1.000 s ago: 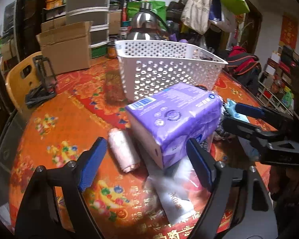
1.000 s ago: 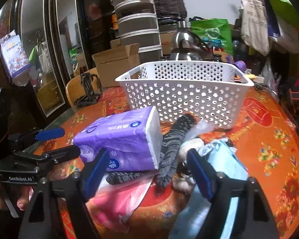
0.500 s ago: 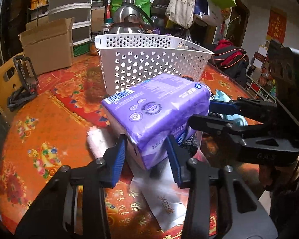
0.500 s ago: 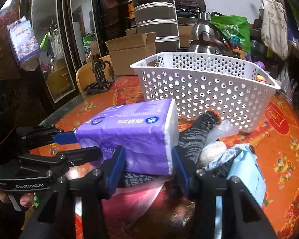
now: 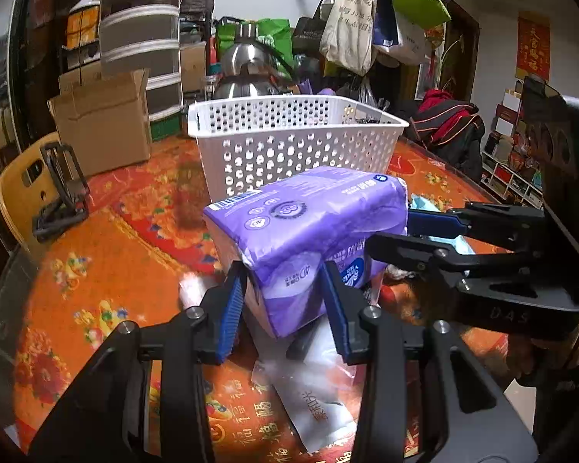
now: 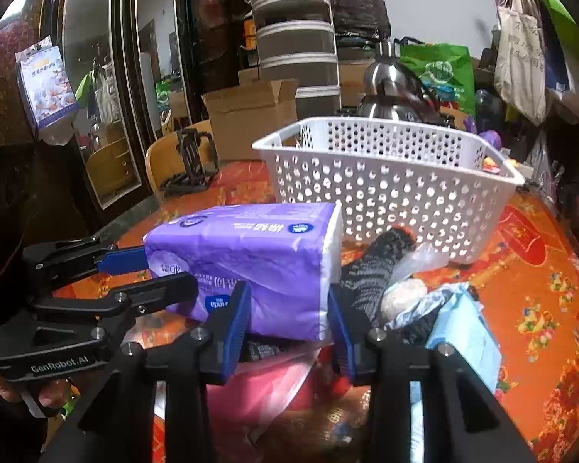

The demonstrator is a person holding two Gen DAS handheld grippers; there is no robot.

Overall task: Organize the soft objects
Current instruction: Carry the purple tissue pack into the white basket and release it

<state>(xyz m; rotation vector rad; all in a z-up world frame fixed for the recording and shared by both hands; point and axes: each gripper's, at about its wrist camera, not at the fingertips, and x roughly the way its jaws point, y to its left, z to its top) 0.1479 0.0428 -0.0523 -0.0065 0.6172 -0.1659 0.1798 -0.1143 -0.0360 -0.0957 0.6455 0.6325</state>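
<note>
Left tool (image 5: 283,301) clamps purple tissue pack (image 5: 308,227); right tool (image 6: 287,320) closing on opposite end; lift step; next, carry over white basket (image 5: 289,142)

Tissue pack (image 5: 305,223) before basket (image 5: 289,146); glove (image 6: 374,270) right of pack.

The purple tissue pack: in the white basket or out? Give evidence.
Out. The tissue pack is held in front of the basket, above the table clutter, between both grippers.

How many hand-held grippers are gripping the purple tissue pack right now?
2. The left hand-held gripper clamps one end of the purple tissue pack; the right hand-held gripper, jaws closing, pinches the opposite end.
</note>
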